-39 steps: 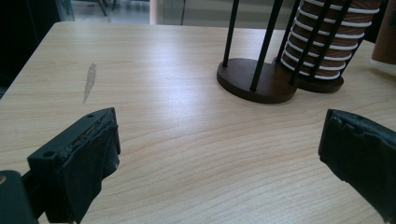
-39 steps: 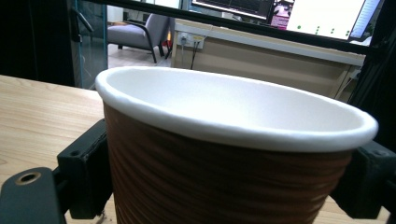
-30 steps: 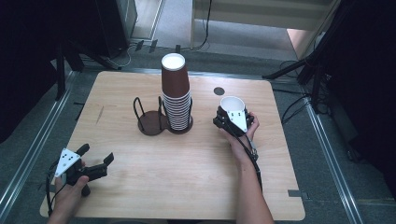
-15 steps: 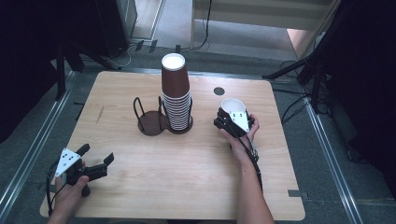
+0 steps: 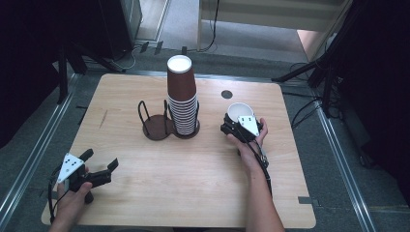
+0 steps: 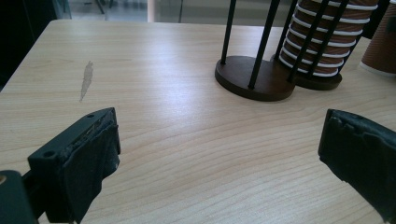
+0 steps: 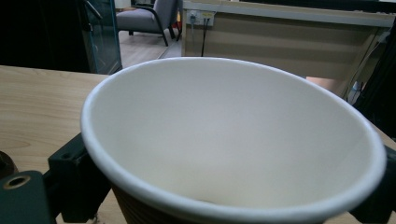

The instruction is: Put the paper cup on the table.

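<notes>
Cup [image 5: 239, 111] x1 clamped in R tool [image 5: 231, 126]; L tool [image 5: 100, 166] wide open, empty; 1 stack [image 5: 182, 99], 1 holder [image 5: 155, 126].

Left tool [image 5: 99, 167] low, jaws wide apart; right tool [image 5: 231, 123] clamped, hand behind.

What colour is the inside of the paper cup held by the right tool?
White inside the brown paper cup; the right gripper view shows it best.
</notes>
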The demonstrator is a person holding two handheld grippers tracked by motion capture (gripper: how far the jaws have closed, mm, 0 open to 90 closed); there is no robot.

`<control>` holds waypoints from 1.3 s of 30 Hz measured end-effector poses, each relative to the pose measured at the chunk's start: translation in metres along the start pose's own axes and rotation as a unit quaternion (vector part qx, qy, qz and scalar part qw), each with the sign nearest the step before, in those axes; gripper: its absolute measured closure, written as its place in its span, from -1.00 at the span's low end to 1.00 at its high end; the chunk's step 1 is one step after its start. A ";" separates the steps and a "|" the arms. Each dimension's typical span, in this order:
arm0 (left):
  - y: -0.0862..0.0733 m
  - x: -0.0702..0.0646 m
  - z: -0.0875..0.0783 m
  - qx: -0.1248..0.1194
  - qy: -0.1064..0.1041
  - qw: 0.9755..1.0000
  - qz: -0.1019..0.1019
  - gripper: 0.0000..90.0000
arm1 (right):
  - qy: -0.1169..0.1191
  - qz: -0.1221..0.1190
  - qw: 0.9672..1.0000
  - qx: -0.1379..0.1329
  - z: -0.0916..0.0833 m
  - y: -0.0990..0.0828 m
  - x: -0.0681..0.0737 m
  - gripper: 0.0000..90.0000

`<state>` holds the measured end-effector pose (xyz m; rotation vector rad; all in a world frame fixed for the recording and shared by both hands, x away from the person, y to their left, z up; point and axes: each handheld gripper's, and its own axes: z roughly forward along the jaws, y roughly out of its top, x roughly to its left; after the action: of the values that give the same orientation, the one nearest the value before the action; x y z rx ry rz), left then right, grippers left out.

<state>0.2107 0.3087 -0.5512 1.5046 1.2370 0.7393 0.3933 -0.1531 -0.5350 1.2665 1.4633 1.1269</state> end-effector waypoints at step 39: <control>0.000 -0.001 0.000 0.000 0.000 1.000 0.001 -1.00 | 0.045 0.017 0.999 0.000 -0.021 0.011 -0.009 -1.00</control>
<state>0.2105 0.3080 -0.5511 1.5058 1.2347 0.7405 0.3759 -0.1634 -0.5190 1.2599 1.5116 1.2203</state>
